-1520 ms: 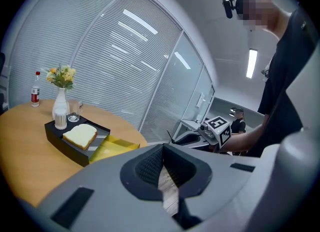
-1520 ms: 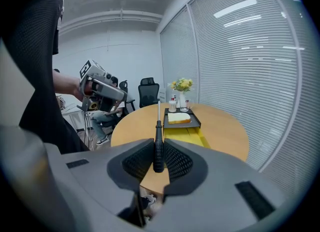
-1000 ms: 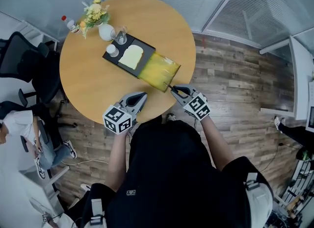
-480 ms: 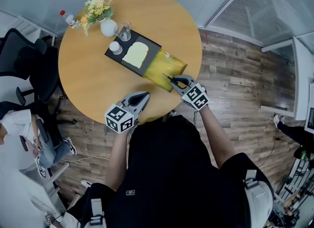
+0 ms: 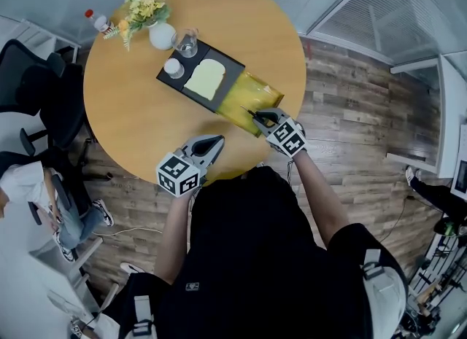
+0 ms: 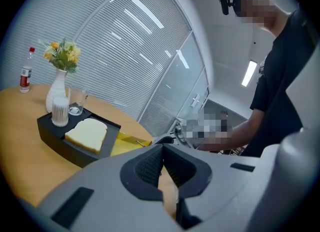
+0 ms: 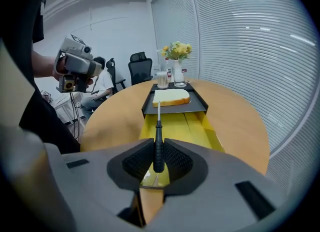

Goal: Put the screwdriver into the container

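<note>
My right gripper [image 7: 158, 152] is shut on the black handle of the screwdriver [image 7: 158, 135], whose thin metal shaft points straight ahead. Under it lies the yellow container [image 7: 186, 124], open on top, butted against a black tray [image 7: 200, 106] that carries a slice of bread [image 7: 171, 97]. In the head view the right gripper [image 5: 263, 117] hangs over the near end of the yellow container [image 5: 244, 95], with the screwdriver [image 5: 255, 115] sticking out over it. My left gripper [image 5: 216, 141] hovers above the table's front edge, jaws together and nothing in them; its own view shows the left gripper [image 6: 161, 162] shut.
The round wooden table [image 5: 131, 119] also bears a vase of flowers [image 5: 151, 18], a glass [image 5: 187, 41], a white cup [image 5: 173, 68] and a small bottle [image 5: 95, 21]. Office chairs [image 5: 36, 93] and a seated person stand to the left. Wooden floor lies to the right.
My right gripper has carried the screwdriver forward from the table's edge to above the yellow container's near end. The left gripper has hardly moved.
</note>
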A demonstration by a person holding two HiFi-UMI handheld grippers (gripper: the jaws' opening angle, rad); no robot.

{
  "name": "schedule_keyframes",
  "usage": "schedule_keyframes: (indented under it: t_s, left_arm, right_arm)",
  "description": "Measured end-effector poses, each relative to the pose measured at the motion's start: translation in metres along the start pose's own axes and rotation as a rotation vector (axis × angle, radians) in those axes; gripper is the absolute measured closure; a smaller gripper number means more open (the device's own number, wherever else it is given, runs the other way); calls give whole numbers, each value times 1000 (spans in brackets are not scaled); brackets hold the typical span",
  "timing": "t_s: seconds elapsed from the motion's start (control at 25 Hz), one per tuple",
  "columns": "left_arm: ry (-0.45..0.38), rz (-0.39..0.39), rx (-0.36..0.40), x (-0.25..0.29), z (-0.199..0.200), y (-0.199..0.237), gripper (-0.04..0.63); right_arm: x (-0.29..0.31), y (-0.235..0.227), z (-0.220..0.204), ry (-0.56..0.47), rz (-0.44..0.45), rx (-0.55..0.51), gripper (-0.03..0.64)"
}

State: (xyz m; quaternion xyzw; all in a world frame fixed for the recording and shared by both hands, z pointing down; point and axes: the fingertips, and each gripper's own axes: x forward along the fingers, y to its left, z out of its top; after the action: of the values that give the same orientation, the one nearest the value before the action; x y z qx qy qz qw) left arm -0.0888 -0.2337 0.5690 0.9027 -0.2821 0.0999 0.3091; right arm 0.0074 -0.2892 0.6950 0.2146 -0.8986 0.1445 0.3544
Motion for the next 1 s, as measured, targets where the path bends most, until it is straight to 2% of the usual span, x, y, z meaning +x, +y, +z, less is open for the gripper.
schedule_keyframes:
  t_s: [0.28, 0.48, 0.76, 1.0]
  left_arm:
    - [2, -3, -13, -1, 1, 14, 592]
    - [0, -1, -20, -1, 3, 19, 592]
    - [7, -2, -32, -4, -3, 22, 592]
    - [8, -5, -33, -8, -3, 24, 592]
  right_arm:
    - [25, 0, 1, 46, 20, -37, 558]
    - [34, -6, -1, 129, 16, -78, 558]
    - [52, -8, -12, 221, 30, -72, 558]
    - [61, -16, -24, 298, 3, -31, 558]
